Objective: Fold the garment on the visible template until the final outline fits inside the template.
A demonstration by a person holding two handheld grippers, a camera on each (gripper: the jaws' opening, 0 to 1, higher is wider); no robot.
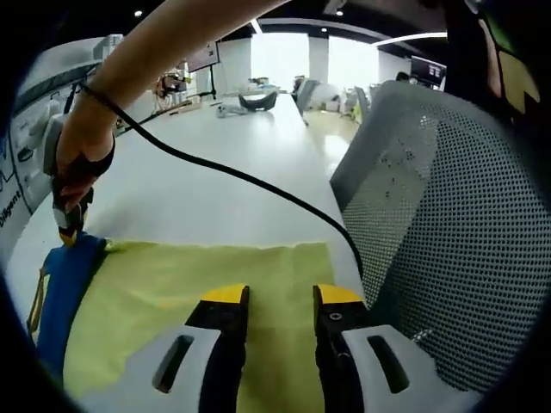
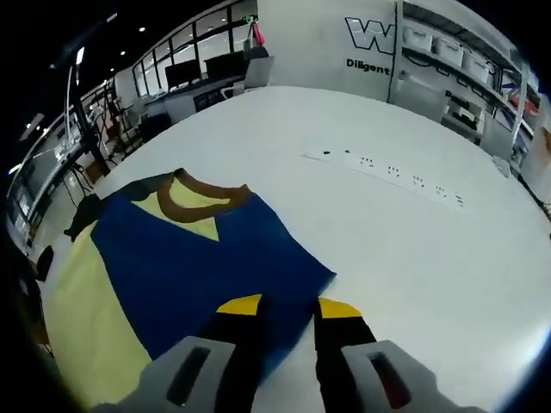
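A blue garment [image 2: 202,271] with a brown collar [image 2: 202,200] lies flat on a yellow-green template sheet [image 2: 82,323] on the white table. My right gripper [image 2: 288,307] stands open over the garment's near corner, cloth showing between its jaws. In the left gripper view the same gripper [image 1: 69,231], held in a hand, touches down at the edge of the blue garment [image 1: 65,288]. My left gripper [image 1: 281,297] is open above the bare template sheet [image 1: 198,275], with nothing between its fingers.
A black cable [image 1: 232,175] runs across the white table [image 1: 215,163] to the hand. A grey mesh chair [image 1: 448,224] stands close on the right. A white power strip [image 2: 392,175] lies on the table beyond the garment. Shelves and desks stand far behind.
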